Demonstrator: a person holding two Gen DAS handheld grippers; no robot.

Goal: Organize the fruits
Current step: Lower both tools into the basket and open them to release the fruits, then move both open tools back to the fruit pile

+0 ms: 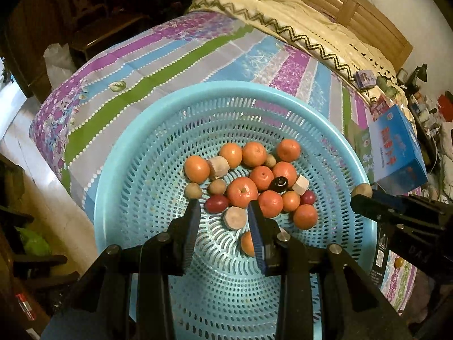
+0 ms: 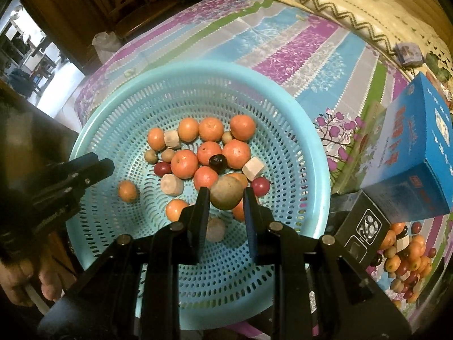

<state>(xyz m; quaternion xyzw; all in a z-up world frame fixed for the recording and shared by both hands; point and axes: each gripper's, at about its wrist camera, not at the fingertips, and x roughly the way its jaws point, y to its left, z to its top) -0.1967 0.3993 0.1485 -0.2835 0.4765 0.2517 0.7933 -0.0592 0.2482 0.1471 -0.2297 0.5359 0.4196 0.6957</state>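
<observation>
left wrist view:
left tool (image 1: 223, 205): jaws parted a little, nothing pinched; tips hang just above the basket floor, at the near edge of the fruit pile.
basket (image 1: 119, 153): round light-blue perforated plastic, sits on the bed's striped floral sheet (image 1: 147, 65).
fruit pile (image 1: 249, 181): centre of basket floor; mostly oranges, plus small brown round fruits, red ones, one dark glossy one, pale cut chunks.
pale chunk (image 1: 235, 217): lies between the left tool's two tips, not touched.
stray orange (image 1: 247, 243): apart from the pile, partly hidden behind the right-side finger.
right tool (image 1: 357, 198): enters from right edge over the basket rim, a brown fruit (image 1: 361, 190) at its tip.
blue box (image 1: 396, 150): on the bed just right of the basket.

right wrist view:
right tool (image 2: 226, 194): pinching brown fruit (image 2: 226, 192) between both pads, held above the basket floor on the near side of the pile.
basket (image 2: 317, 153): same blue one, pile (image 2: 203, 153) in its centre.
stray orange (image 2: 128, 191): alone, left of the pile.
left tool (image 2: 104, 167): comes in from the left above the rim; jaw gap not readable here.
hand (image 2: 25, 280): lower left, gripping the left tool's handle.
blue box (image 2: 416, 147): right of basket, a black box (image 2: 365, 229) below it.
</observation>
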